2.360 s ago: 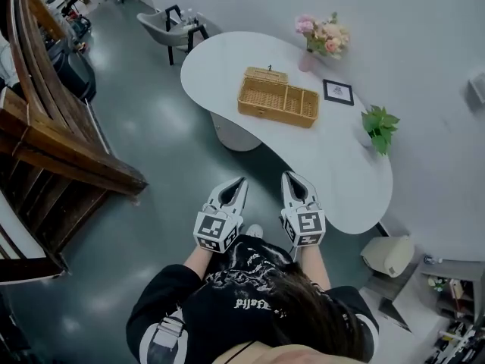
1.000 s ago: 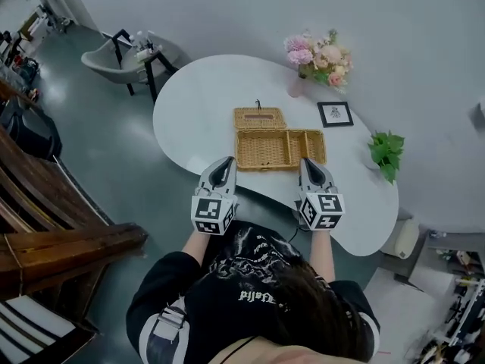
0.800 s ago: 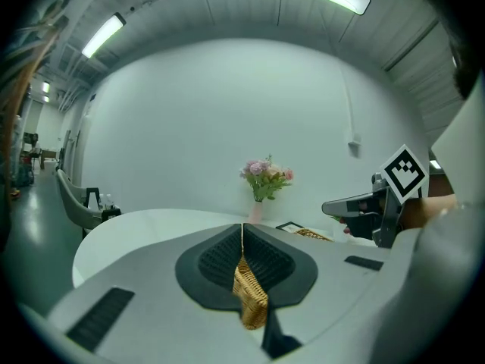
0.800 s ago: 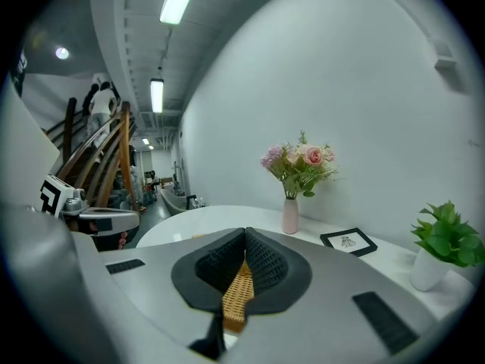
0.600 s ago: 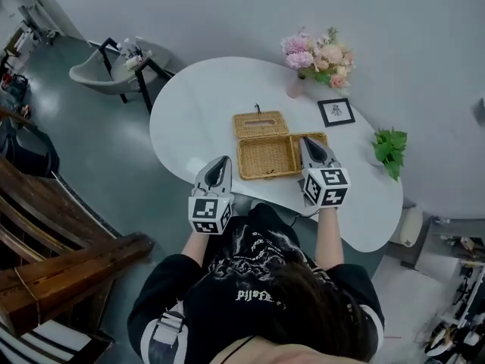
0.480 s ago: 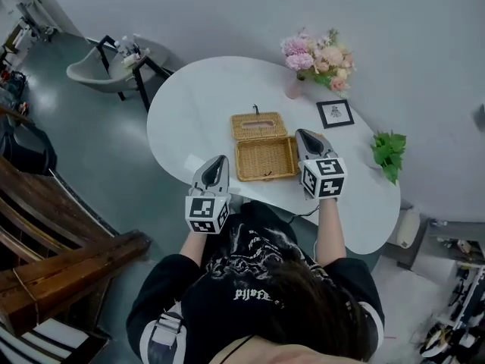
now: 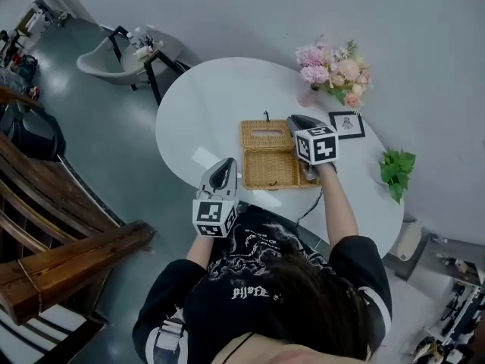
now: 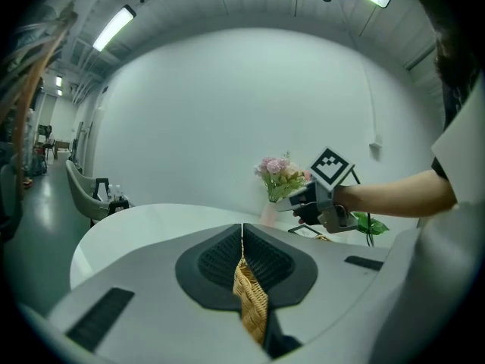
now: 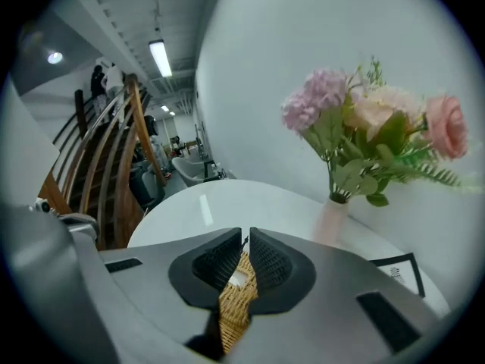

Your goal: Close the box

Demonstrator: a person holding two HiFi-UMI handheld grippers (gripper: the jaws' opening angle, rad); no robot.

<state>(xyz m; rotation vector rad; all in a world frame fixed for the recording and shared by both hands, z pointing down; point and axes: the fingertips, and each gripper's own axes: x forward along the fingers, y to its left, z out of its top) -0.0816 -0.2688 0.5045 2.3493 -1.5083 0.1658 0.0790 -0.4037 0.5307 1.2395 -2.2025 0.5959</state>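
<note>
An open wicker box sits on the white table, with its lid laid back flat behind it. My right gripper hovers over the lid's right side. Its jaws are opening, with a narrow gap and nothing between them; the wicker box shows below the right gripper. My left gripper is shut and empty at the table's near edge, left of the box. In the left gripper view the left gripper points at the wicker box, with the right gripper beyond it.
A vase of pink flowers, a small framed picture and a green plant stand on the table's far right. A grey chair is at the back left. Wooden stair rails run along the left.
The person has stepped up to the table. The right gripper has reached forward over the box to its lid. The left gripper has stayed by the near edge.
</note>
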